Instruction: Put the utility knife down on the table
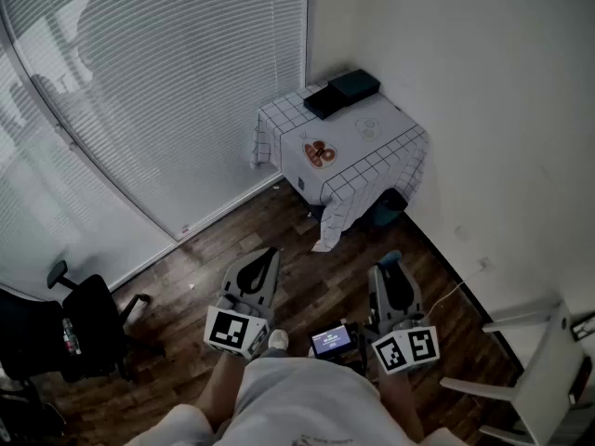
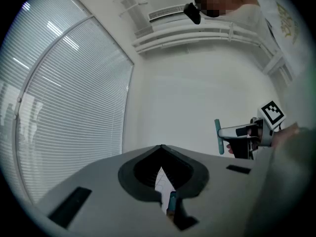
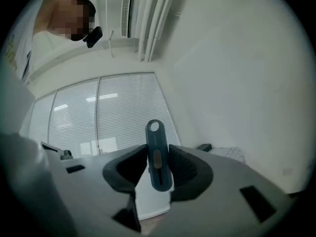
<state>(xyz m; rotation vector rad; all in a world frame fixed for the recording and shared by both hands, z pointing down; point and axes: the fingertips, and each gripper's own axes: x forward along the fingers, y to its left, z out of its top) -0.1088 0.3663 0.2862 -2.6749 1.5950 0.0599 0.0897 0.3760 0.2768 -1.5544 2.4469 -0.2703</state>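
The utility knife (image 3: 158, 168), dark blue with a hole at its top end, stands upright between the jaws of my right gripper (image 3: 158, 151), which is shut on it. In the head view its teal tip (image 1: 390, 257) pokes out past the right gripper (image 1: 393, 273), low over the wooden floor. The left gripper view shows the same knife (image 2: 217, 136) at the right. My left gripper (image 1: 264, 255) is shut with nothing in it, its tips meeting (image 2: 161, 148). The table (image 1: 372, 161), under a checked cloth, stands ahead in the corner, well beyond both grippers.
Two black boxes (image 1: 340, 92) and an orange-patterned item (image 1: 319, 151) lie on the table. A dark office chair (image 1: 88, 328) stands at the left, a white chair (image 1: 548, 365) at the right. Window blinds (image 1: 158, 82) fill the left wall. A small lit screen (image 1: 332, 340) sits between the grippers.
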